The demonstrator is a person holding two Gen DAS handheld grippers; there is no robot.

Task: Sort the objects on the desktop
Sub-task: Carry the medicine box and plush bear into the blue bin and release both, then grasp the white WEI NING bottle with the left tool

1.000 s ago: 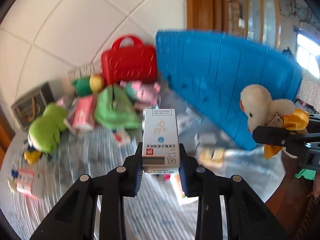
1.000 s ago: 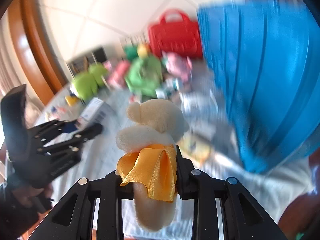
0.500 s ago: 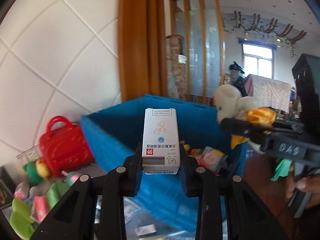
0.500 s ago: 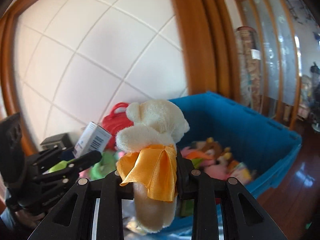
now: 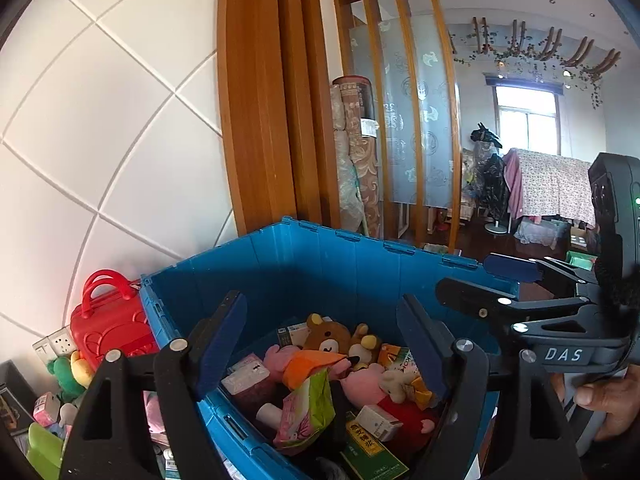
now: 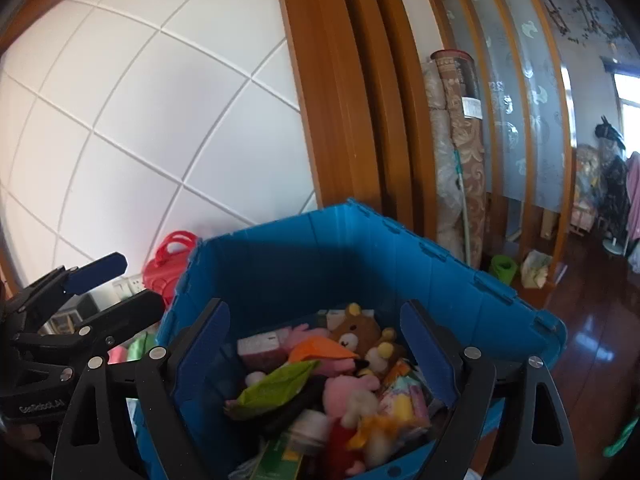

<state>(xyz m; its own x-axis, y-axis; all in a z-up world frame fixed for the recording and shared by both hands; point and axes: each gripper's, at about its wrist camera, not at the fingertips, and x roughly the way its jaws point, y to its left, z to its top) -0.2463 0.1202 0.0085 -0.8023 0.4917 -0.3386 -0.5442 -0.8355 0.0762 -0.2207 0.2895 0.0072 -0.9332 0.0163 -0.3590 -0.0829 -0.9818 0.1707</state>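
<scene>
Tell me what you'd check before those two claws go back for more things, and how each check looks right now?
1. Left gripper jaws just opened, nothing between them: ok.
2. Right gripper jaws just opened, nothing held: ok.
3. White medicine box lying inside the blue crate: ok.
4. Cream plush with yellow bow in the crate: ok, though blurred.
5. Items left beside the red toy case to sort: ok.
6. Clear path back: cannot tell.

"DAS" in white letters on right gripper [image 5: 508,284] body, left wrist view. Yellow Chinese characters on green box [image 5: 370,454] in blue bin [image 5: 320,264], too small to read. Other packaging print illegible.
</scene>
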